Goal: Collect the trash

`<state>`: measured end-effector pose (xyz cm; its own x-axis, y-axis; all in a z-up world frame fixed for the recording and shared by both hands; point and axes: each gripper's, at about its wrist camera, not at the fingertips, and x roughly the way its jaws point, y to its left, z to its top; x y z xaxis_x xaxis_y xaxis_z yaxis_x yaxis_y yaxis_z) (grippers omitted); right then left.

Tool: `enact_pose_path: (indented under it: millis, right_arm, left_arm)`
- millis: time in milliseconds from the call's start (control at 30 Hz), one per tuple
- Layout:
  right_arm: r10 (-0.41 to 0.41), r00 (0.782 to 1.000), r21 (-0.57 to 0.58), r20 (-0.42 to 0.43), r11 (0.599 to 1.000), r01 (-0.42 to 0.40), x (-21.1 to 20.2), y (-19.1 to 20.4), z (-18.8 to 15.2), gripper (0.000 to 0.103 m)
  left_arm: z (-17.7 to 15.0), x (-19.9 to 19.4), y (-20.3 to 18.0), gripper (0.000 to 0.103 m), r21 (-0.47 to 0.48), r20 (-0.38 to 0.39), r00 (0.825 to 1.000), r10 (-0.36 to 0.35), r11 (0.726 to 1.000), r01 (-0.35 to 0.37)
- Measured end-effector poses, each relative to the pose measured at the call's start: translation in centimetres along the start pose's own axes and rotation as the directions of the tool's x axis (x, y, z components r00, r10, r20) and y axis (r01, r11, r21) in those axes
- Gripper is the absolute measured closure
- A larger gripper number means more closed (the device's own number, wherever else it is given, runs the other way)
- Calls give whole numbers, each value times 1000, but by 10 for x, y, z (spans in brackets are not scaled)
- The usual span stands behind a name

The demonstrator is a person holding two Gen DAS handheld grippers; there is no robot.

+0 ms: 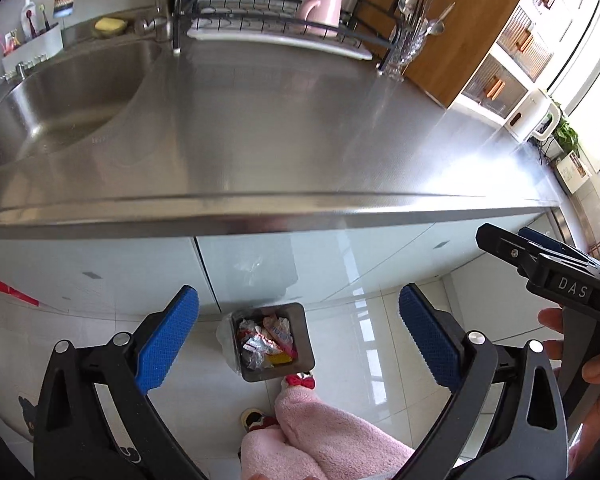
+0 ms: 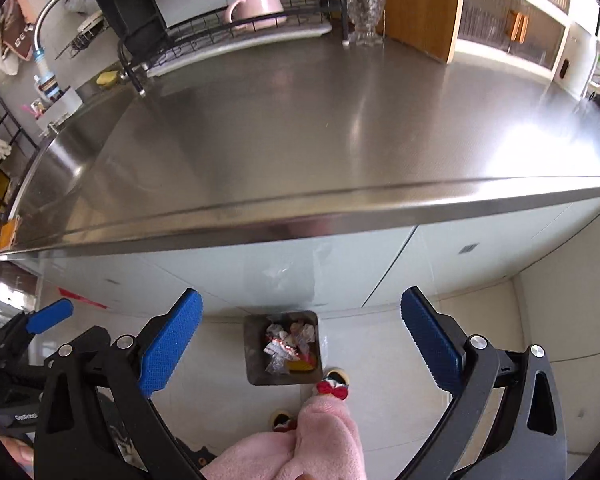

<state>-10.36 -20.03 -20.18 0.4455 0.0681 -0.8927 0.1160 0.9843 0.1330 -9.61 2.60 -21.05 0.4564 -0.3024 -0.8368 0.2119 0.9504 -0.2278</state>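
A small dark square trash bin (image 1: pixel 296 316) stands on the floor in front of the counter cabinets, holding several crumpled wrappers (image 1: pixel 266 342). It also shows in the right wrist view (image 2: pixel 256 360), with the wrappers (image 2: pixel 288 346) inside. My left gripper (image 1: pixel 298 340) is open and empty, held high above the bin. My right gripper (image 2: pixel 300 344) is open and empty, also above the bin; it shows at the right edge of the left wrist view (image 1: pixel 540 256). The left gripper shows at the left edge of the right wrist view (image 2: pixel 48 316).
A bare steel countertop (image 1: pixel 280 132) with a sink (image 1: pixel 60 96) on the left, a dish rack with a pink cup (image 1: pixel 320 6), a cutlery holder (image 1: pixel 410 40) and a white kettle (image 1: pixel 534 114). The person's pink-clad legs (image 1: pixel 320 432) and slippers stand beside the bin.
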Motion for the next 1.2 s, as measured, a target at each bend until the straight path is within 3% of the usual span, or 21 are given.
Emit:
enact_pose_path:
  millis: [267,400,600,733,1200]
  right_arm:
    - [-53,990,-21,134,998,56,-78,-5,37,3]
    - [-62,979,-39,196,997,71,-107,-2,50,3]
    - [-91,965,-54,244,993,107,-139,-3,70,3]
    - [-81,965,-46,248,994,95,-150,-5,77,3]
    - [-74,962,-63,262,994,94,-153,-3,92,3]
  left_arm:
    - [49,-77,-28,8,23,172,983,61,998,-66]
    - [71,-106,-39,8,29,219,971,92,994,-101]
    - [86,-128,-57,8,53,238,962,131,988,-148]
    - [89,-133,-65,8,49,233,965,125,989,-140]
    - [99,-131,-69,8,22,237,962,134,989,-143]
